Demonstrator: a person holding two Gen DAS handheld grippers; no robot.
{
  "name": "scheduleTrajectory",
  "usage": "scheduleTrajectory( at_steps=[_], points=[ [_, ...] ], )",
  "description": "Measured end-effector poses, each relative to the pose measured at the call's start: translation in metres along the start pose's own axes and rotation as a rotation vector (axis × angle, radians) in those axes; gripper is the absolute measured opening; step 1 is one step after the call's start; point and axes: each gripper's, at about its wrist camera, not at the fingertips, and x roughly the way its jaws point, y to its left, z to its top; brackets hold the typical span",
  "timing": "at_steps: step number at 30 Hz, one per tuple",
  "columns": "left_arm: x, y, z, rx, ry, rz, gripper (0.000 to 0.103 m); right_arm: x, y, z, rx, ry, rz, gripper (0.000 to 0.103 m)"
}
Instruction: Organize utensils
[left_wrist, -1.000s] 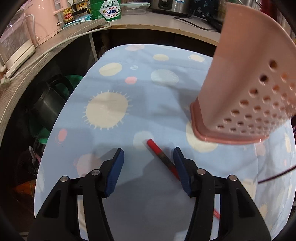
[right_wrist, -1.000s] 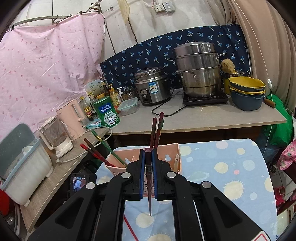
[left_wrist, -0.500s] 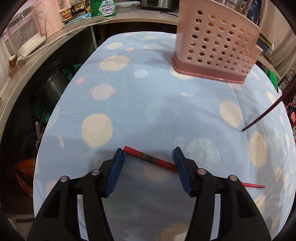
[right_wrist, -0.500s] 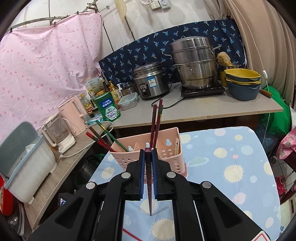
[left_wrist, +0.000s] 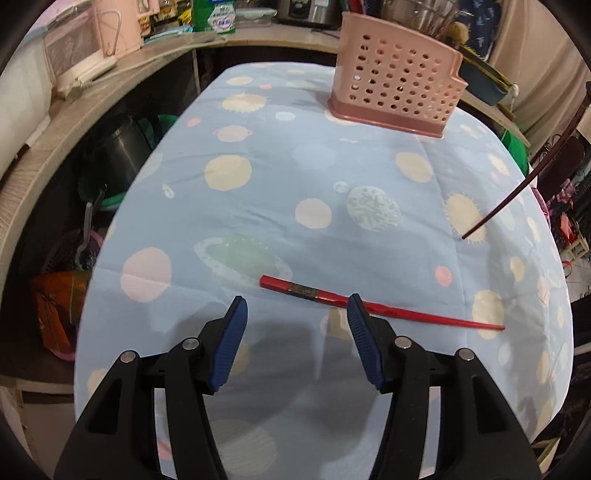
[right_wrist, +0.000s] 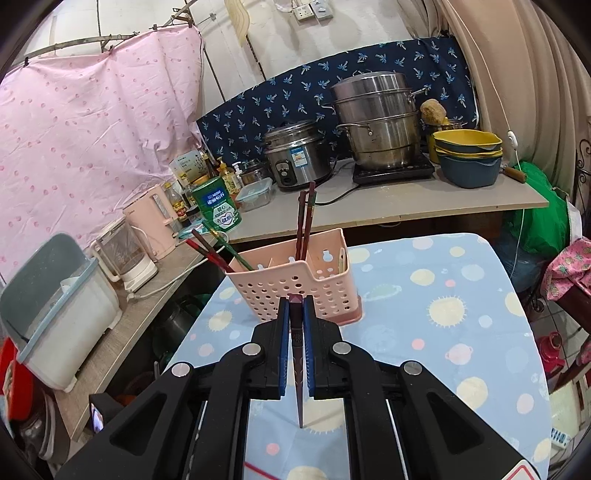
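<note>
A red chopstick (left_wrist: 376, 305) lies flat on the blue patterned tablecloth (left_wrist: 295, 192), just ahead of my open, empty left gripper (left_wrist: 295, 314); its shaft passes by the right fingertip. A pink perforated utensil holder (left_wrist: 397, 94) stands at the far side of the table. In the right wrist view the holder (right_wrist: 295, 282) contains several chopsticks (right_wrist: 304, 221). My right gripper (right_wrist: 296, 325) is shut on a dark red chopstick (right_wrist: 298, 376), held upright with its tip pointing down above the cloth. That chopstick also shows in the left wrist view (left_wrist: 517, 188).
A wooden counter (right_wrist: 388, 210) behind the table carries a rice cooker (right_wrist: 295, 155), a steel steamer pot (right_wrist: 380, 122), stacked bowls (right_wrist: 469, 158), a green tin (right_wrist: 218, 205) and kettles (right_wrist: 151, 221). Pots and bags sit under the counter on the left (left_wrist: 110, 155).
My left gripper has drawn back from the holder; the red chopstick now lies across just ahead of its fingers. My right gripper has moved back with the dark chopstick still clamped.
</note>
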Motion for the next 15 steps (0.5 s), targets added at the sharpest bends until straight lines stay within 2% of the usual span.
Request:
scheduleTrajectory(
  at_steps=[3, 7, 10, 13, 15],
  points=[
    [-0.002, 0.000, 0.003, 0.103, -0.014, -0.057, 0.054, -0.013, 0.000, -0.006, 0.002, -0.002, 0.000, 0.007],
    [0.007, -0.010, 0.013, 0.294, -0.038, -0.062, 0.054, -0.026, 0.000, -0.014, 0.005, 0.001, -0.007, 0.007],
    [0.019, -0.015, 0.021, 0.365, -0.035, -0.092, 0.054, -0.033, 0.000, -0.019, 0.013, 0.004, -0.017, 0.007],
    [0.035, -0.018, 0.019, 0.400, 0.019, -0.138, 0.055, -0.038, 0.001, -0.022, 0.019, 0.005, -0.029, 0.007],
    [0.036, -0.016, 0.017, 0.398, 0.012, -0.150, 0.056, -0.041, 0.000, -0.023, 0.020, 0.005, -0.039, 0.007]
  ],
)
